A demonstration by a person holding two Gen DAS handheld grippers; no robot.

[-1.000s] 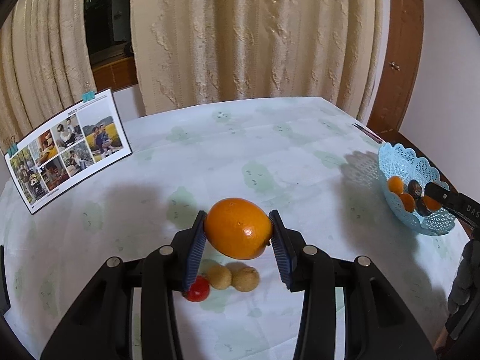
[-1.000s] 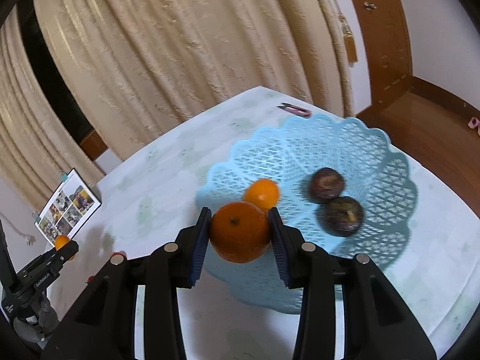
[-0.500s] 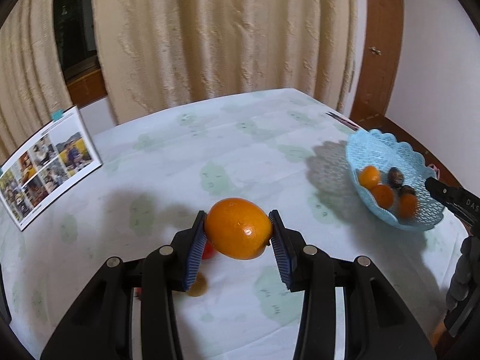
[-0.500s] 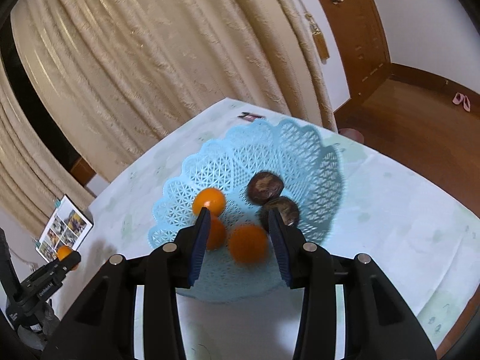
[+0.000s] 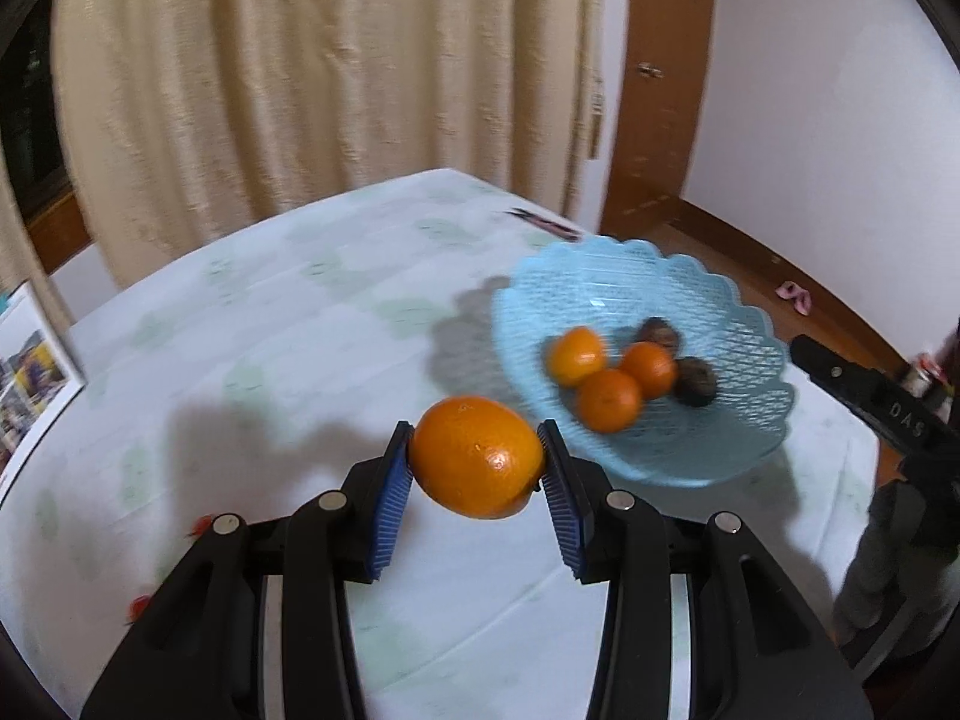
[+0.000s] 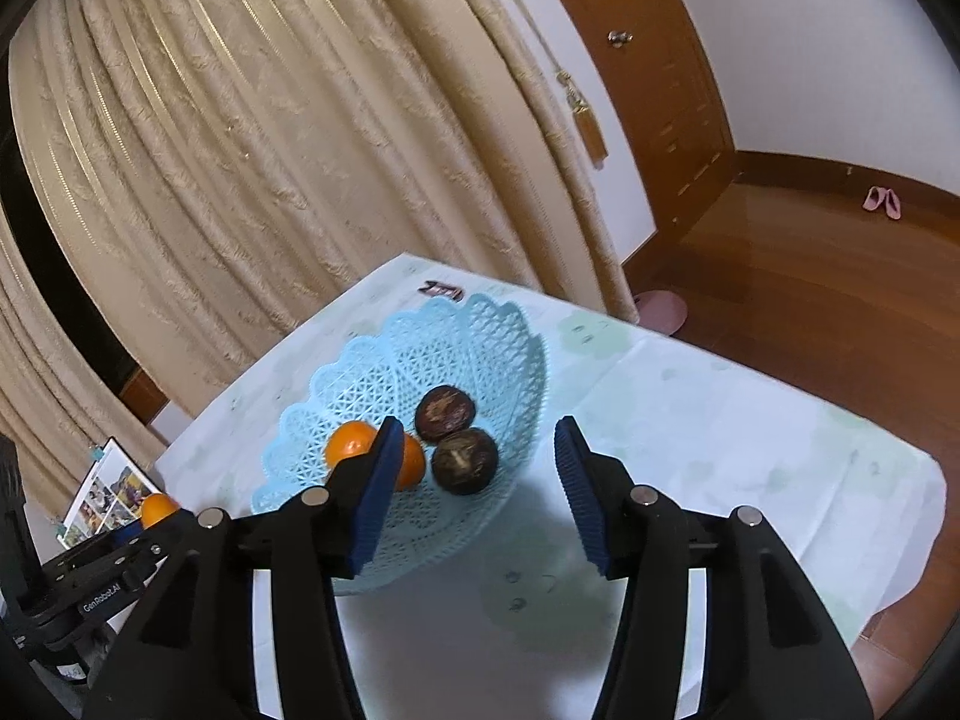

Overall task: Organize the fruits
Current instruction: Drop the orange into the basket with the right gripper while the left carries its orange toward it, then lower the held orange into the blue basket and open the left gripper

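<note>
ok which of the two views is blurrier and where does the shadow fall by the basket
Left wrist view: motion blur smears the curtain, table and basket fruit, while the held orange stays sharp in the left gripper; the basket's dark shadow lies on its left. Right wrist view: crisp, open right gripper, shadow below the basket, edges fisheye-bent.

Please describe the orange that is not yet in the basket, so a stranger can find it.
Start from the blue basket on the table. Just before it, the left gripper pinches a large orange in the air. It is bigger than the three inside.
</note>
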